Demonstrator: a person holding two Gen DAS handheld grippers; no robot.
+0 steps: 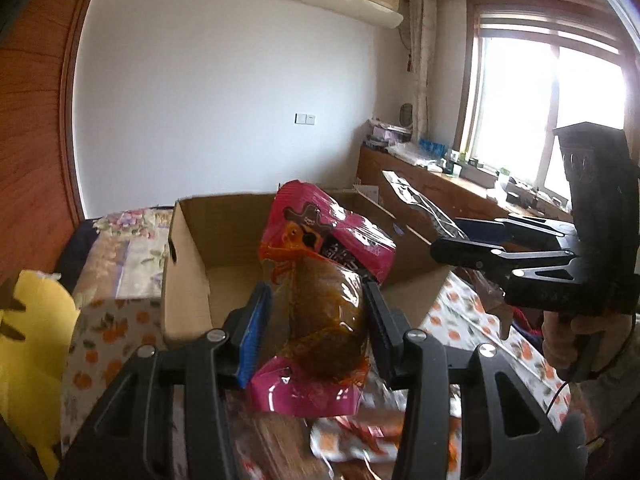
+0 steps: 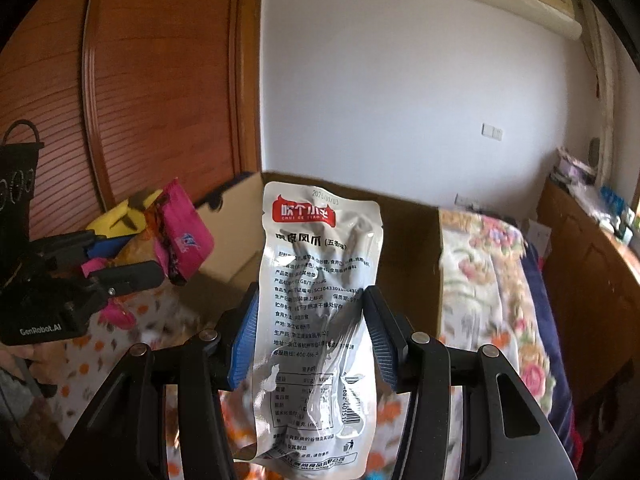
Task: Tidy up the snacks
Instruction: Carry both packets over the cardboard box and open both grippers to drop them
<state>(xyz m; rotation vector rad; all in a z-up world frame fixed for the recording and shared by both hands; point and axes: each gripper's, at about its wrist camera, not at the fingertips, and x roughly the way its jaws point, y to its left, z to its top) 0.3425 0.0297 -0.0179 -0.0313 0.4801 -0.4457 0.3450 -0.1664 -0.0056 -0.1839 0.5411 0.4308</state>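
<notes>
Left gripper (image 1: 316, 320) clamps pink pouch (image 1: 320, 264), right gripper (image 2: 310, 328) clamps silver pouch (image 2: 316, 312) — box (image 1: 208, 248) interior mostly hidden.

Snack packs: two, one pink pack (image 1: 320, 264), one silver pack (image 2: 316, 312). Cardboard box (image 1: 192, 264): one, behind both packs. Grippers: two.

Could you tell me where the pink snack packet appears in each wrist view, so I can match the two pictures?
Left wrist view: the pink snack packet stands centre frame, clamped in the left gripper, before the cardboard box.
Right wrist view: it sits at the left edge, in the left gripper seen from the side.
Shared landmark: the cardboard box, open behind the packet in both.
</notes>
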